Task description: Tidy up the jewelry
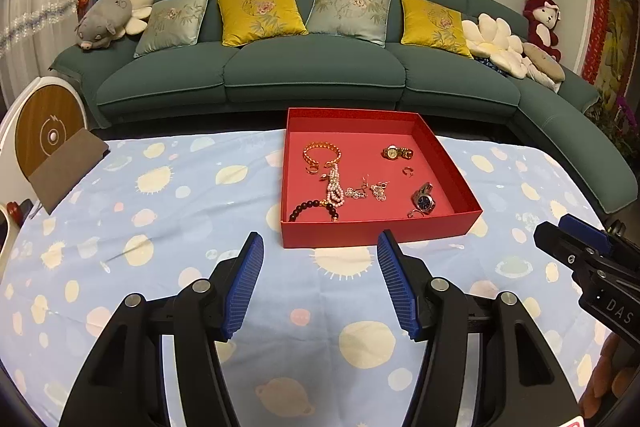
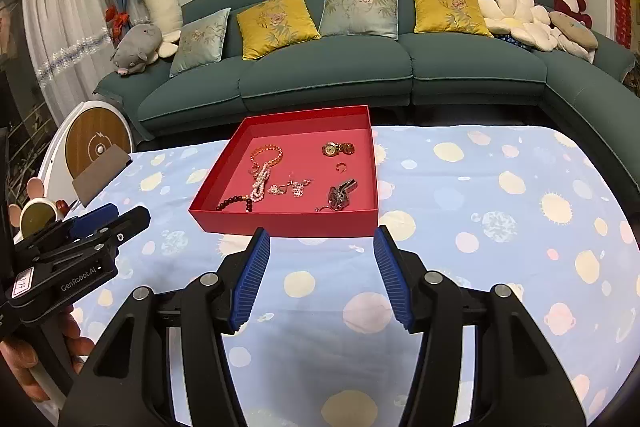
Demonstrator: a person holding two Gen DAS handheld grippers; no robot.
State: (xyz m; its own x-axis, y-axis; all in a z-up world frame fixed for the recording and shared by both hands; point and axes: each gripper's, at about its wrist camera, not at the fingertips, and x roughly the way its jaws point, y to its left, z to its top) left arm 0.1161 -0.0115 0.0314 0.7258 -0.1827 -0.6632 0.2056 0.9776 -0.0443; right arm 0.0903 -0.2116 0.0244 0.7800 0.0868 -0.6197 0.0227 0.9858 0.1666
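Your left gripper point(image 1: 320, 251) and right gripper point(image 2: 321, 247) both gape wide and empty above the cloth point(image 1: 160, 227), just short of the red tray point(image 1: 380, 231) of jewelry point(image 1: 334, 187)

My table point(image 1: 180, 187) wears a blue planet-print cloth point(image 2: 500, 187). On it sits a red tray point(image 1: 380, 233). A brown board point(image 1: 68, 167) rests at its left edge.
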